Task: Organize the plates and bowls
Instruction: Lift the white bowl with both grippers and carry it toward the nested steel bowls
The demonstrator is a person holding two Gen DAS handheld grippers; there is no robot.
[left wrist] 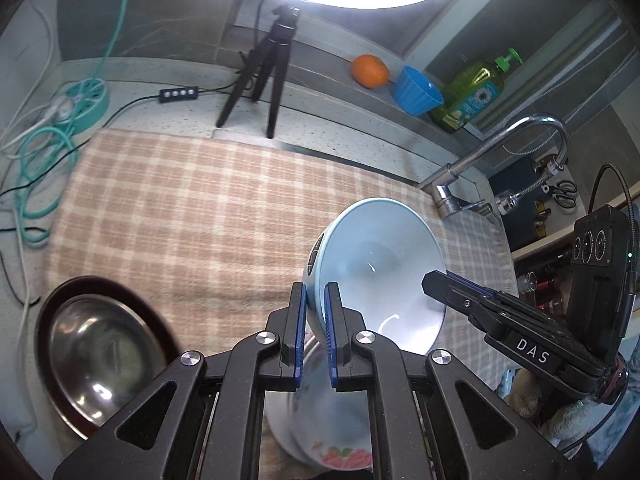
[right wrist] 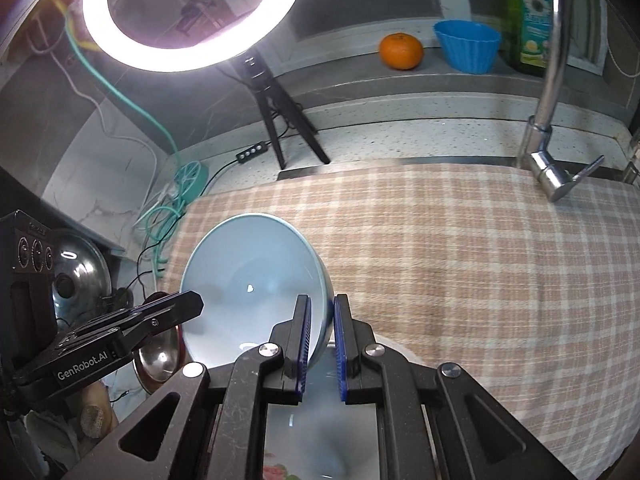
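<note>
Left wrist view: steel bowl (left wrist: 96, 354) and floral bowl (left wrist: 320, 432) beneath gripped pale-blue bowl (left wrist: 384, 264).

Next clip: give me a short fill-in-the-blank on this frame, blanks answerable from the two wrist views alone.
1. Both grippers are shut on the rim of the light blue ____.
2. The orange on the ledge sits next to a small blue ____.
3. The steel bowl rests on a cloth with a ____ pattern.
4. The left gripper and right gripper grip ____ sides of the rim.

Missing words: bowl; cup; checked; opposite
</note>
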